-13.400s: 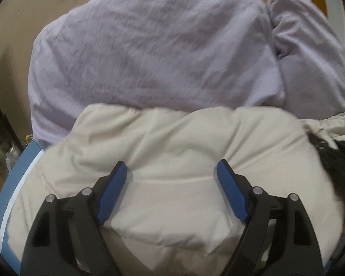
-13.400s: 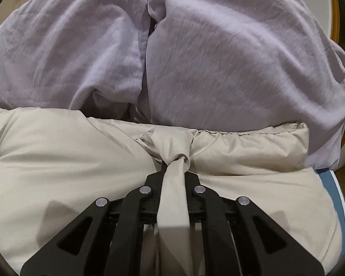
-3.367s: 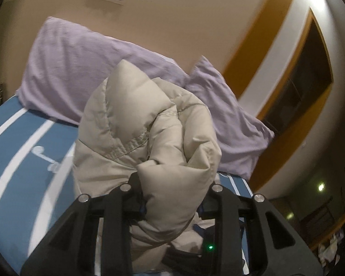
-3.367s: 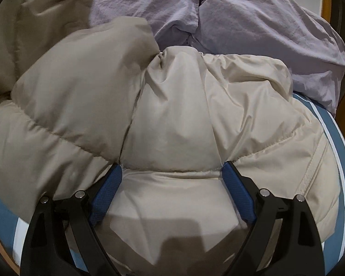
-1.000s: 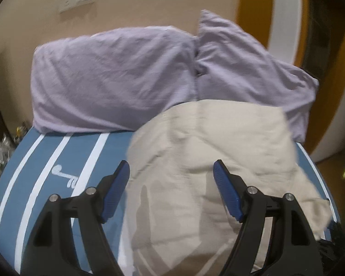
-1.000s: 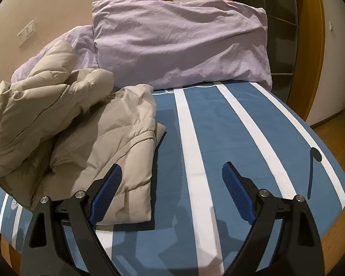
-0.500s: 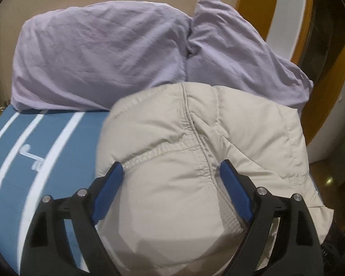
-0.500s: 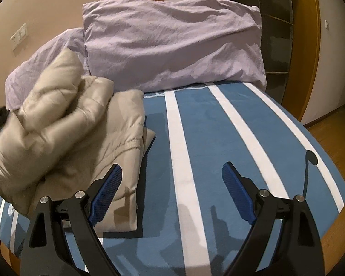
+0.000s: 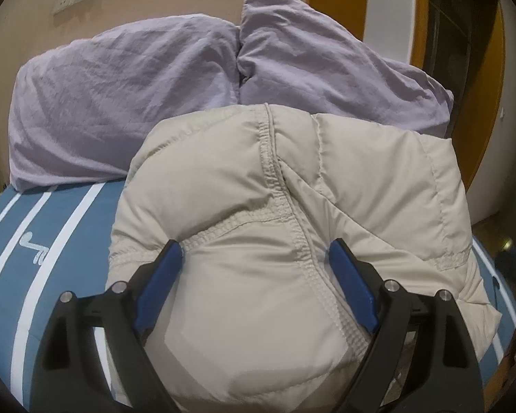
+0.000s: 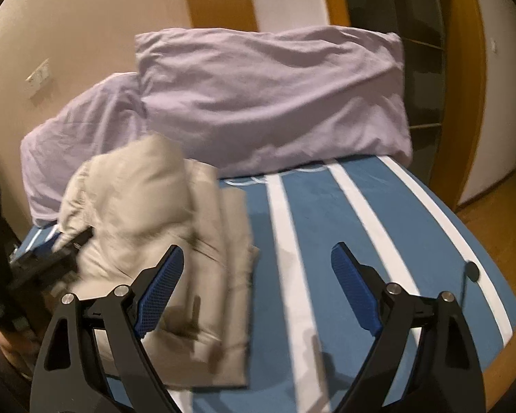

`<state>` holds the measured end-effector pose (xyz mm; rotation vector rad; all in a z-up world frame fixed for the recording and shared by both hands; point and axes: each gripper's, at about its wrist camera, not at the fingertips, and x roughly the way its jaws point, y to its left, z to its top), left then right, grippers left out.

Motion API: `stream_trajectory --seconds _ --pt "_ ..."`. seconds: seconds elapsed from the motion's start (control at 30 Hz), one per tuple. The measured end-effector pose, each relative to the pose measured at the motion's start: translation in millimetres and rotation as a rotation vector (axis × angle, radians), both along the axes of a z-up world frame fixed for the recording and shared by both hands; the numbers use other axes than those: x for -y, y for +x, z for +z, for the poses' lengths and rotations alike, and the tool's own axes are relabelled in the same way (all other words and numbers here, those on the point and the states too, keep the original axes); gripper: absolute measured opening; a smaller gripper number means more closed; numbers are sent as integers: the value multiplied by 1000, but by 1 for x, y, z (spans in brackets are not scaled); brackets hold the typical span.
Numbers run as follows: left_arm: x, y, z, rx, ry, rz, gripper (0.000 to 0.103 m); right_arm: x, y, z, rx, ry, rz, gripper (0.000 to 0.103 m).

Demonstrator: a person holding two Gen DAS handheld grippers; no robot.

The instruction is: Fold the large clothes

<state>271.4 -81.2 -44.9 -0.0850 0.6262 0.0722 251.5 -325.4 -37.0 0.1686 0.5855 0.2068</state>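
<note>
A beige puffer jacket (image 9: pixel 275 206) lies folded in a thick bundle on the bed, in front of the pillows. My left gripper (image 9: pixel 254 243) is pressed low against it, jaws wide apart, and the padded bulk bulges up between the blue pads without being pinched. In the right wrist view the jacket (image 10: pixel 148 199) is a blurred heap at the left, with the left tool's black body (image 10: pixel 41 265) beside it. My right gripper (image 10: pixel 257 247) hovers over the striped sheet to the jacket's right. Its jaws are closing with nothing between them.
Two lilac pillows (image 9: pixel 127 96) (image 9: pixel 326 69) lean against the beige wall at the head of the bed. The blue sheet with white stripes (image 10: pixel 361 223) stretches right of the jacket. A wooden door frame (image 10: pixel 471 69) and wood floor (image 10: pixel 492 213) border the bed's right side.
My left gripper sank forward onto the jacket, which now fills the space between its fingers. My right gripper rose, and the jacket's upper fold shifted right over the lower layer.
</note>
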Motion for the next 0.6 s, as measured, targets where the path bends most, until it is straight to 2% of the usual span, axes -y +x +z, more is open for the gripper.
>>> stream_trajectory --seconds 0.27,0.6 --pt "0 1 0 -6 5 -7 87 -59 9 8 37 -25 122 56" --pt "1 1 0 -4 3 -9 87 -65 27 -12 -16 -21 110 54"
